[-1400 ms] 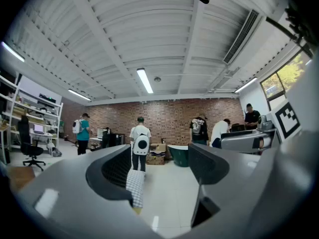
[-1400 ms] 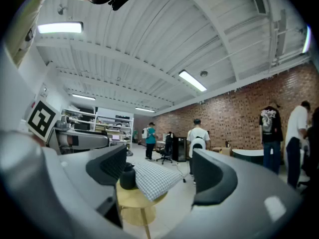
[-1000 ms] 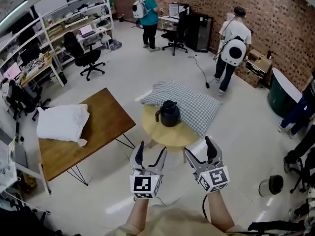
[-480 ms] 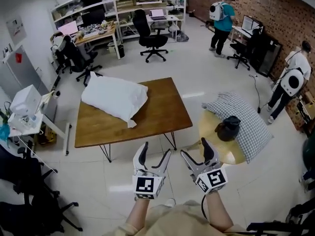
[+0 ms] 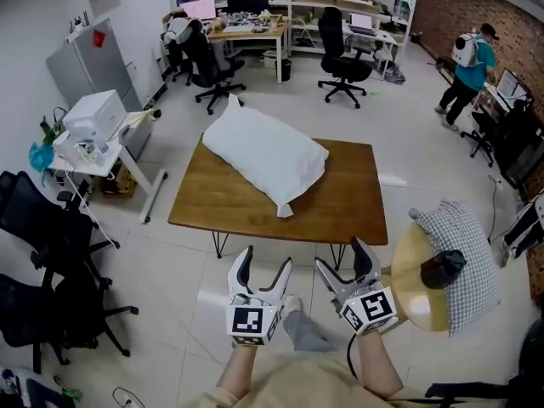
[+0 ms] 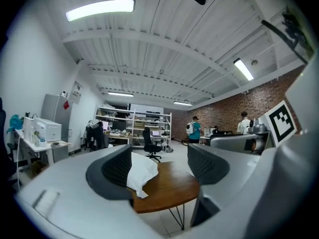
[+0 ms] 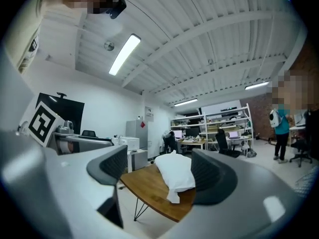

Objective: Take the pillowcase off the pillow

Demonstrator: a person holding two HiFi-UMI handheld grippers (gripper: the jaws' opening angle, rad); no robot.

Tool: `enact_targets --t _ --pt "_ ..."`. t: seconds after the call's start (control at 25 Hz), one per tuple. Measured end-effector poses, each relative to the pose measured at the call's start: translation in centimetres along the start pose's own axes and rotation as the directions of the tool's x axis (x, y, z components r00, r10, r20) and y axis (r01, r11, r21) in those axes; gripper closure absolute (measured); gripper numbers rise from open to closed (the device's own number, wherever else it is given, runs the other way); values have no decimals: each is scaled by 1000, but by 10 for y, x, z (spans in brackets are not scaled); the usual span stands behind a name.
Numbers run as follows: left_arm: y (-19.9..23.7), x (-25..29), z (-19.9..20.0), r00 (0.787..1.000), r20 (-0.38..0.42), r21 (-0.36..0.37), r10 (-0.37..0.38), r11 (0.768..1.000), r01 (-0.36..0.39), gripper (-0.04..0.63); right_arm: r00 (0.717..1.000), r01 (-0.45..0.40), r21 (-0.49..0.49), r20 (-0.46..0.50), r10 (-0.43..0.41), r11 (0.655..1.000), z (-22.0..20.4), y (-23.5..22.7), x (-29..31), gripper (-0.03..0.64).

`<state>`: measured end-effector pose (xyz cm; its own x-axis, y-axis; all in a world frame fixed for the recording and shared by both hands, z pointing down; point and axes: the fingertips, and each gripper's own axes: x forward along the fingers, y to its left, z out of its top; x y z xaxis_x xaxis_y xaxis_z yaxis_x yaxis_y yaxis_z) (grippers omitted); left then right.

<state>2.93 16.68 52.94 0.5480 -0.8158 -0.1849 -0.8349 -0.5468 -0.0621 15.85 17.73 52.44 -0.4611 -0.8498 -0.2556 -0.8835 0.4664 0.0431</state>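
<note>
Head view. Observer: Where is the pillow?

Operator: Pillow (image 5: 265, 153), white, lies slantwise on the wooden bench (image 5: 344, 206), toward its far left part. One loose corner of the case (image 5: 286, 210) points at me. I stand off from the bench's near edge, with both grippers well apart from it.

Observer: And the grippers?

Operator: Left gripper (image 5: 263, 262): jaws wide apart, nothing held; its own view shows only the distant pillow between them. Right gripper (image 5: 342, 257): likewise agape and empty.

Observer: What could go wrong from here?

Operator: Four things, as I judge.
(a) I cannot tell which end of the case is open. Pulling at the closed end would merely drag the whole pillow across the smooth bench, perhaps off it.
(b) A deep bite would pinch filling along with fabric, so case and pillow would travel together.
(c) Unless one gripper pins the pillow, the other's pull has nothing to work against.
(d) A checked pillow (image 5: 463, 257) at my right is a possible wrong target.
</note>
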Motion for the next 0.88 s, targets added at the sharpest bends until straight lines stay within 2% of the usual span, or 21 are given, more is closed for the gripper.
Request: enact_targets --t 0.04,0.16,0.36,0.52,0.64,0.76,0.88 --pt "9 8 -2 1000 -13 5 24 1000 -24 255 1000 -25 5 -1 25 1000 -4 -4 14 227" --pt "35 37 -5 996 36 46 78 996 -80 255 997 -79 29 5 79 996 -19 -23 54 227" --pt "18 125 2 991 30 80 129 988 -131 254 989 -141 59 55 137 988 -9 -116 91 229" --pt "19 182 12 991 17 136 131 982 -133 255 986 -149 85 93 141 985 1 -168 124 229" --pt "22 210 5 990 -54 127 132 984 -124 254 985 -153 106 98 143 983 -5 -188 146 230" --pt "20 239 0 994 -28 149 108 983 -103 255 986 -151 134 85 140 979 -19 -213 159 232" --pt "37 252 -8 992 -45 145 116 983 -108 253 986 -153 147 82 142 977 -36 -218 179 233"
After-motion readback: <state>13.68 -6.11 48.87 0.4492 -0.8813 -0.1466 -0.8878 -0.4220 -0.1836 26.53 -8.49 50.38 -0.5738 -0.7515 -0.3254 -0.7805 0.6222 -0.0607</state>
